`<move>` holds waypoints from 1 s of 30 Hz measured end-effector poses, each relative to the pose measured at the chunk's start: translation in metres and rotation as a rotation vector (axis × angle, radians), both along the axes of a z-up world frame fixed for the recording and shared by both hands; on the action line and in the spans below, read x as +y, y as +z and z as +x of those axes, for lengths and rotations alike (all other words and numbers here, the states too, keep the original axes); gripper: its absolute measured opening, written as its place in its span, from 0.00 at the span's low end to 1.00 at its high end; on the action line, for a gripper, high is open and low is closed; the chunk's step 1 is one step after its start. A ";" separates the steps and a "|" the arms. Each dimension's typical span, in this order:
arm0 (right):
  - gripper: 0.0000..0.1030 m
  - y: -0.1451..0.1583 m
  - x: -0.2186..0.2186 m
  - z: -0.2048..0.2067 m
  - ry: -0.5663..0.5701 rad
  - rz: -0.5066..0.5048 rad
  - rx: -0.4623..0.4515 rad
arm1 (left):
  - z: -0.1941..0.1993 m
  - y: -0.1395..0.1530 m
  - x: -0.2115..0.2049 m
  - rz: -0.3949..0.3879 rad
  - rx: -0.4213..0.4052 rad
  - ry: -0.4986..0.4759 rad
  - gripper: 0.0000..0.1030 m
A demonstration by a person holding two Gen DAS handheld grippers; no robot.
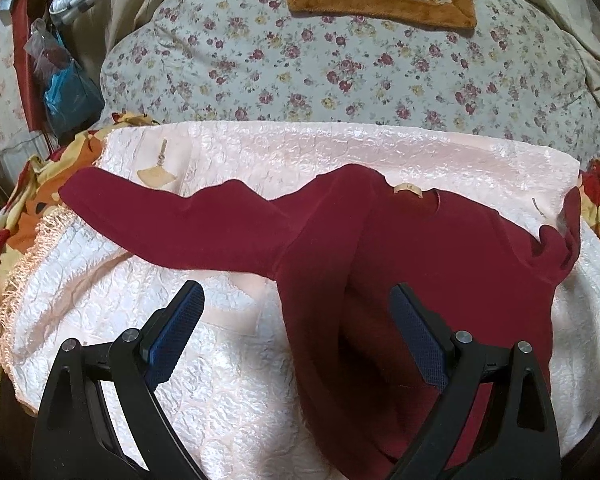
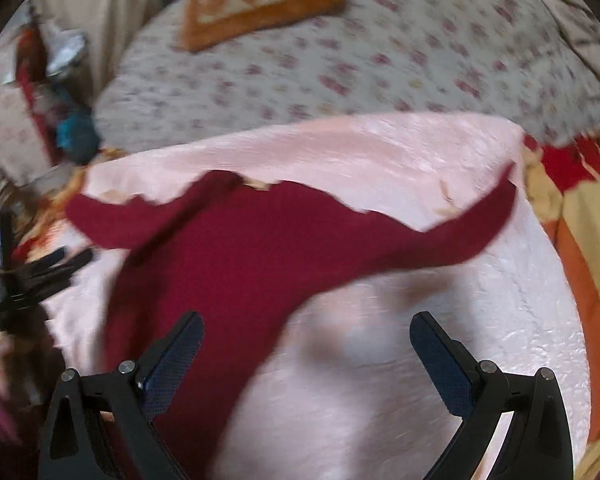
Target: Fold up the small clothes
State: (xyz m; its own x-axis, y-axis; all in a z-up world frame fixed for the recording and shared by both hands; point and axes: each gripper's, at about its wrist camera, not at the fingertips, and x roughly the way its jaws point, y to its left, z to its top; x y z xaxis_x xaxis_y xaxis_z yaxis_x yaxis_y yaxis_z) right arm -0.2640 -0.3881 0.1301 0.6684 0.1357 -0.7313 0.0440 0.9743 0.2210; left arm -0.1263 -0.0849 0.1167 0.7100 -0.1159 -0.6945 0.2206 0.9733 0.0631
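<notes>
Both grippers, left gripper [image 1: 296, 308] and right gripper [image 2: 306, 338], are hovering with fingers wide apart, gripping nothing. Lying below them on the pink bedspread [image 1: 236, 392], the maroon long-sleeved top [image 1: 440, 264] is stretching its sleeves left and right.

The left gripper [image 1: 296, 312] is matte black plastic, its two fingers faced with dark blue pads [image 1: 172, 340] of fine cross-hatched texture, and round silver screw heads sit at the linkage joints behind them. The right gripper [image 2: 306, 336] is built the same: black triangular side arms with slotted cut-outs, blue textured pads [image 2: 440, 364], silver pivot screws. A sliver of skin shows behind its left finger, though motion blur smears it
</notes>
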 end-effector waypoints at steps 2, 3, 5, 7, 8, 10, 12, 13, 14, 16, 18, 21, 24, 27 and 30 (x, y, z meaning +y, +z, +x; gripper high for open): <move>1.00 0.020 0.026 -0.006 0.029 -0.012 -0.031 | -0.001 0.003 -0.001 -0.008 0.001 -0.005 0.91; 1.00 0.026 0.034 -0.007 0.024 -0.019 -0.040 | -0.001 0.004 -0.001 -0.013 0.003 -0.008 0.91; 1.00 0.040 0.051 -0.003 0.009 -0.028 -0.057 | -0.001 0.007 -0.002 -0.018 0.002 -0.014 0.91; 1.00 0.047 0.062 0.003 0.013 -0.023 -0.066 | -0.002 0.011 -0.003 -0.018 -0.009 -0.014 0.91; 1.00 0.050 0.071 0.008 0.022 -0.024 -0.070 | -0.002 0.013 -0.003 -0.019 -0.013 -0.013 0.91; 1.00 0.052 0.084 0.018 0.015 -0.031 -0.067 | -0.001 0.017 -0.001 -0.025 -0.020 -0.008 0.91; 1.00 0.052 0.090 0.029 -0.010 -0.039 -0.065 | 0.002 0.018 0.001 -0.036 -0.017 -0.001 0.91; 1.00 0.050 0.092 0.035 -0.030 -0.044 -0.062 | 0.003 0.018 0.002 -0.039 -0.014 0.002 0.91; 1.00 0.047 0.095 0.042 -0.046 -0.046 -0.055 | 0.004 0.018 0.002 -0.040 -0.014 0.006 0.91; 1.00 0.040 0.097 0.056 -0.065 -0.052 -0.041 | 0.006 0.018 0.003 -0.038 -0.016 0.013 0.91; 1.00 0.035 0.102 0.065 -0.080 -0.082 -0.042 | 0.008 0.017 0.004 -0.040 -0.016 0.015 0.91; 1.00 0.028 0.109 0.076 -0.085 -0.121 -0.043 | 0.013 0.015 0.004 -0.047 -0.007 0.021 0.91; 1.00 0.021 0.114 0.085 -0.090 -0.135 -0.046 | 0.018 0.010 0.003 -0.057 0.005 0.024 0.91; 1.00 0.015 0.118 0.090 -0.102 -0.169 -0.052 | 0.021 0.004 0.000 -0.048 0.015 0.025 0.91; 1.00 0.008 0.119 0.094 -0.114 -0.182 -0.063 | 0.023 -0.002 -0.004 -0.002 0.002 0.040 0.91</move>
